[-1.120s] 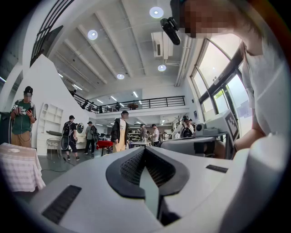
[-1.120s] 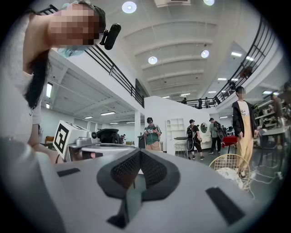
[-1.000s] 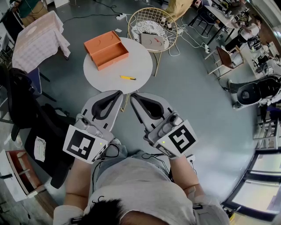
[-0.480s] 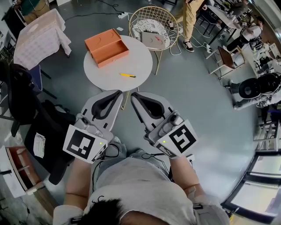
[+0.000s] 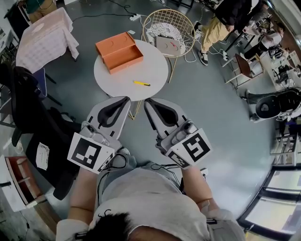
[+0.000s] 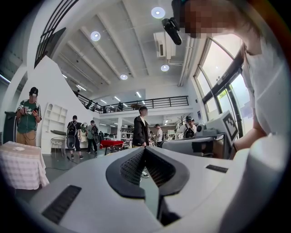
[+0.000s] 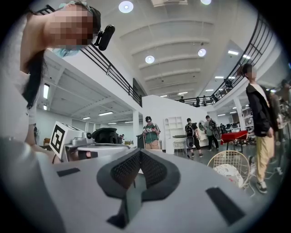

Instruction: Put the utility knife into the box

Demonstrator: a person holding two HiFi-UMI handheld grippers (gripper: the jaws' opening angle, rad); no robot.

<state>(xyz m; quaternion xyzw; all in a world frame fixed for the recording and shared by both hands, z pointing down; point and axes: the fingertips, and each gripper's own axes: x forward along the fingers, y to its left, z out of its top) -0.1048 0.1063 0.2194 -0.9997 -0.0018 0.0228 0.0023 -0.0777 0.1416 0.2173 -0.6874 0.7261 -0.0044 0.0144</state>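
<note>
When looking steeply down from the head, shows a round white tabletop (image 5: 155,63) on a grey floor (image 5: 211,108). Finds the yellow knife (image 5: 141,83) lying flat on the tabletop's near side, on bare surface. Places the open orange box (image 5: 119,52) at the tabletop's far left, lid swung back, well apart from the knife.

Holds the left gripper (image 5: 126,100) and right gripper (image 5: 148,102) side by side close to the body. Tips angled toward each other, near but not touching, just at the tabletop's near edge and short of the knife. Carries a black-and-white marker cube (image 5: 90,153) on the rear of the left gripper and another (image 5: 190,149) on the right.

Seen from the left gripper view: fingers (image 6: 129,167) clenched tip to tip, grasping nothing, only open hall beyond them. Seen from the right gripper view: fingers (image 7: 152,169) likewise pressed shut and empty.

Beyond the tabletop, a gold wire chair (image 5: 168,28) with a pale cushion. At far left, a clothed table (image 5: 44,40). At upper right, a person (image 5: 217,26) standing in a dark top and tan trousers. Through both gripper views, more people standing in a high white hall with round ceiling lights (image 6: 158,12).
</note>
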